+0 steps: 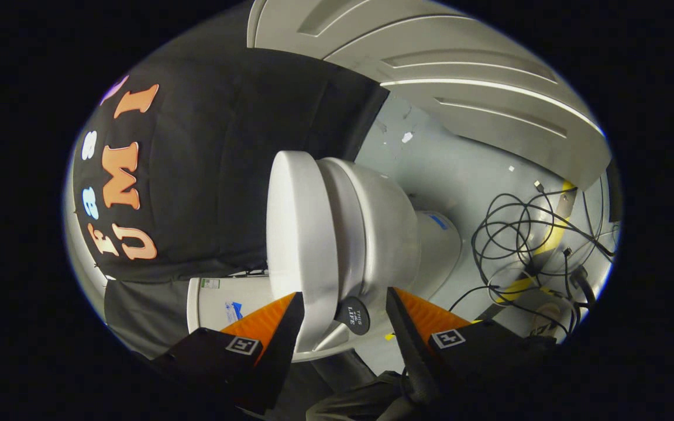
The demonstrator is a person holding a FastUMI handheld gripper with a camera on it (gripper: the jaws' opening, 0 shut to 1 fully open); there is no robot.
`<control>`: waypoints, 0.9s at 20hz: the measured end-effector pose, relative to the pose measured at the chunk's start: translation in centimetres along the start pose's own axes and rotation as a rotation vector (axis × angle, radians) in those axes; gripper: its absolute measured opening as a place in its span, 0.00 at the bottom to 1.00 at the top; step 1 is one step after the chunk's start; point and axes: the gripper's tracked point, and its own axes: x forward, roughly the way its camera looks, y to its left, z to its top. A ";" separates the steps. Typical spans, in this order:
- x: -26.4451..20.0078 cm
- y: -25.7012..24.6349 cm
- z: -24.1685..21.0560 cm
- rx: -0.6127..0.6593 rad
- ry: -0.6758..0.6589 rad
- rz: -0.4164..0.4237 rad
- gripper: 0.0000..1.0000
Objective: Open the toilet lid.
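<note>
The view is rolled on its side, so the white toilet appears turned over. Its lid [301, 234] is a flat white slab lying against the seat [348, 234], with the bowl [389, 228] and pedestal [437, 240] behind. My gripper [344, 295] is open, and its fingers straddle the near rim of the lid and seat. One finger [281, 321] lies along the lid's outer face. The other finger [407, 324] stands on the bowl side, a little apart from it. A small round black tab [353, 316] sits on the rim between the fingers.
A white block with a blue mark [220, 301] stands beside the lid, near the lid-side finger. Tangled black cables [524, 234] and yellow tape [554, 231] lie on the grey floor beyond the pedestal. White panelled doors [460, 76] lie further back.
</note>
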 end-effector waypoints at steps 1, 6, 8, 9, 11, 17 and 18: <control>0.4 0.0 -0.4 -0.010 0.014 -0.008 0.91; 2.3 -0.9 -1.6 -0.107 0.076 -0.078 0.59; 2.7 -1.3 -1.8 -0.108 0.084 -0.097 0.36; 2.7 -1.6 -1.6 -0.099 0.085 -0.091 0.33; 1.8 -0.6 -1.7 -0.038 0.091 -0.028 0.27; 1.8 -0.3 -1.2 -0.008 0.062 -0.002 0.08; 1.8 -0.2 -1.2 -0.014 0.060 -0.001 0.08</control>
